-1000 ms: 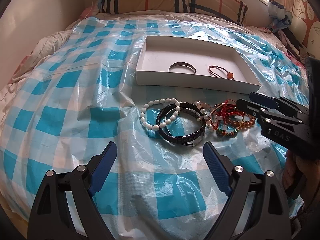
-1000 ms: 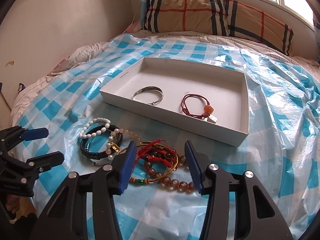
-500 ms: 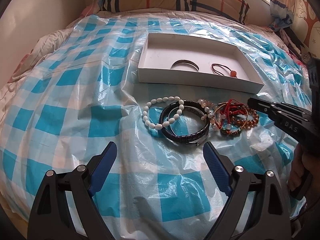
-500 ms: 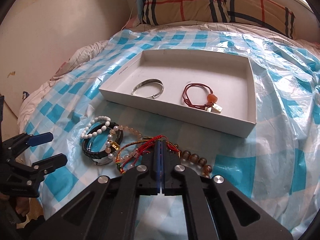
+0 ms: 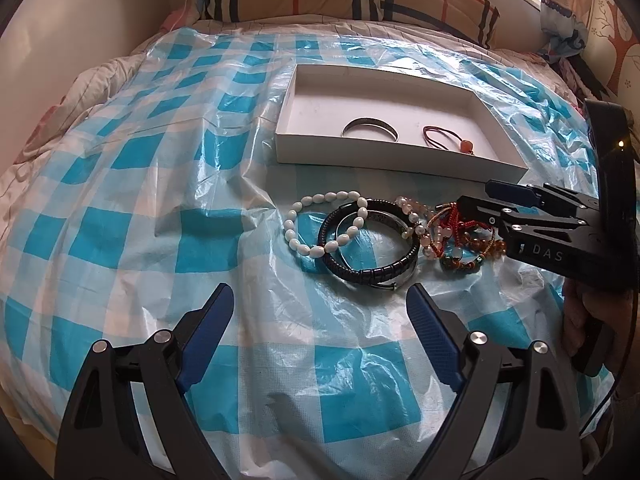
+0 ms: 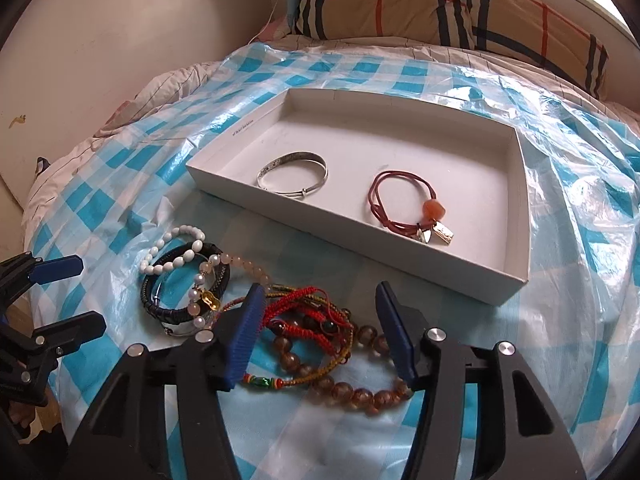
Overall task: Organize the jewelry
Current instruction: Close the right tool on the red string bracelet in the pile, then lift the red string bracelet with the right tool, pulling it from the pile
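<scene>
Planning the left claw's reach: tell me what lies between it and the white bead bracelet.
Only bare checked plastic sheet separates the left claw from the white bead bracelet, seen in the left wrist view.

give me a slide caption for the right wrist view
Right gripper opening over tangled red cord bracelets, white tray beyond.

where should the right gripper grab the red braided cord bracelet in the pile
Grip the raised red braided cord bracelet at the top of the tangle, coming from above. It lies over the brown glass bead bracelet between the right gripper's opening jaws, so pinching one upper strand probably lifts it without the beads.
</scene>
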### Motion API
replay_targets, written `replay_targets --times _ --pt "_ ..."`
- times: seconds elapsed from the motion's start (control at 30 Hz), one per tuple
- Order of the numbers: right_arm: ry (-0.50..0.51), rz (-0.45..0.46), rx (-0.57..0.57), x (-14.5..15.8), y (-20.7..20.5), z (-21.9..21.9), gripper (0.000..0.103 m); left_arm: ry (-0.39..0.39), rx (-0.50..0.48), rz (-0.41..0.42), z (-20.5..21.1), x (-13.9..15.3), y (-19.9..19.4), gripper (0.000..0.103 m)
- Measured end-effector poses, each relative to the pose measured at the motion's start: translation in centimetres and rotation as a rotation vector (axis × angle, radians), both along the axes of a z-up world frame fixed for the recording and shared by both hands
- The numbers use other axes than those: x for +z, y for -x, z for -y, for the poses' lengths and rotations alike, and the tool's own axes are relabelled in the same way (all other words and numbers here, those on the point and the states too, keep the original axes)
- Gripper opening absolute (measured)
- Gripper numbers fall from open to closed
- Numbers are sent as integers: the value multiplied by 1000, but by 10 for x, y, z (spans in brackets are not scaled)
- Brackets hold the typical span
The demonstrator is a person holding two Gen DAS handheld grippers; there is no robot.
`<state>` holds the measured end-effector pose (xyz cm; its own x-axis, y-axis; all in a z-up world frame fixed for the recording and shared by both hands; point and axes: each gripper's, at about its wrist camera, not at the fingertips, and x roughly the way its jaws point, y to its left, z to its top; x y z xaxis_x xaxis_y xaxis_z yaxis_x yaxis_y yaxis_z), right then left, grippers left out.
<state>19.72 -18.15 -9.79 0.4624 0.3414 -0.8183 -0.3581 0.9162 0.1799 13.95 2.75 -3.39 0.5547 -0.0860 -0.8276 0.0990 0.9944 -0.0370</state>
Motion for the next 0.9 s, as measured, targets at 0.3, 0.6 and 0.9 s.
replay_targets --times 0.3,0.6,0.9 --pt "-41 -19 -21 7 8 12 2 5 -1 0 -2 0 -1 84" --pt "-140 -4 -79 39 56 41 1 11 2 6 -2 4 4 84" --pt "-9 29 -25 19 24 14 60 9 -12 6 5 5 6 84"
